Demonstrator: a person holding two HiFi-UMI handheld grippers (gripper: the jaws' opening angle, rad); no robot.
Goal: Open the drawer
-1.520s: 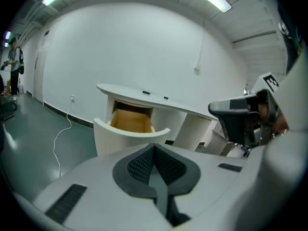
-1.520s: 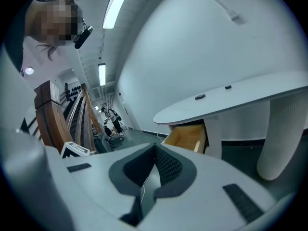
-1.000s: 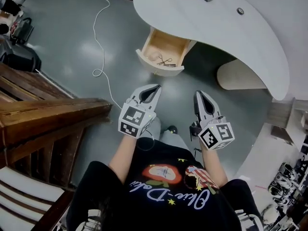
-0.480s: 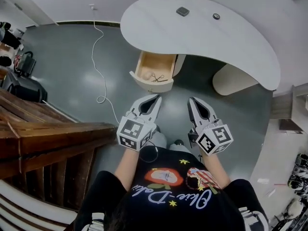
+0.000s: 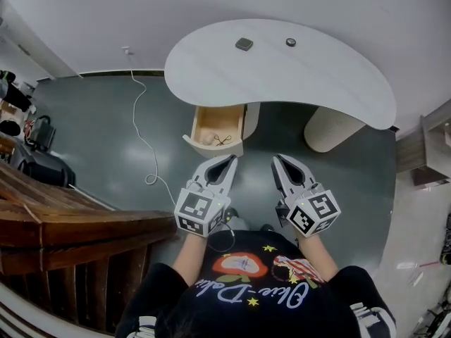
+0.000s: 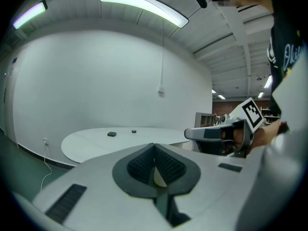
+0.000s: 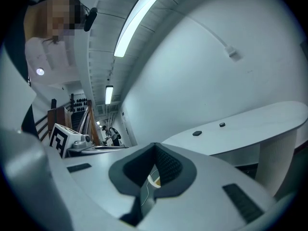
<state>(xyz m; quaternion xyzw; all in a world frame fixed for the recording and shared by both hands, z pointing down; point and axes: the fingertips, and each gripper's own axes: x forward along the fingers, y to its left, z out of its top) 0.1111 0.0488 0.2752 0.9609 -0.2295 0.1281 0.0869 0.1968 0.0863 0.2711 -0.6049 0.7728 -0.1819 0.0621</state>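
Position of task item: the light wooden drawer with a white curved front (image 5: 215, 128) hangs under the left part of the white kidney-shaped bench (image 5: 317, 76). It stands pulled out towards the person, with its interior exposed. A small thin dark item (image 5: 222, 140) lies on the drawer floor, too small to identify. A pale rounded pedestal (image 5: 330, 127) carries the bench at its right end.

Bench top: a small dark square object (image 5: 244, 44) and a small dark round object (image 5: 290, 42) lie apart from each other near the far edge.

Left claw (image 5: 230, 162): held in the air near the drawer front, tips pointing towards it, not touching it. In the left gripper view its ribbed dark pads (image 6: 166, 165) meet at the tip. The jaws are together with nothing between them.

Right claw (image 5: 276, 160): held beside the left claw, level with it and apart from it, clear of the drawer. In the right gripper view its jaws are likewise closed on nothing.

Surroundings: the grey floor (image 5: 106, 118) carries a loose white cable (image 5: 141, 136) running from the wall past the drawer's left side. A dark brown wooden stair rail (image 5: 77, 220) fills the lower left. The person wears a black printed T-shirt (image 5: 246, 291).
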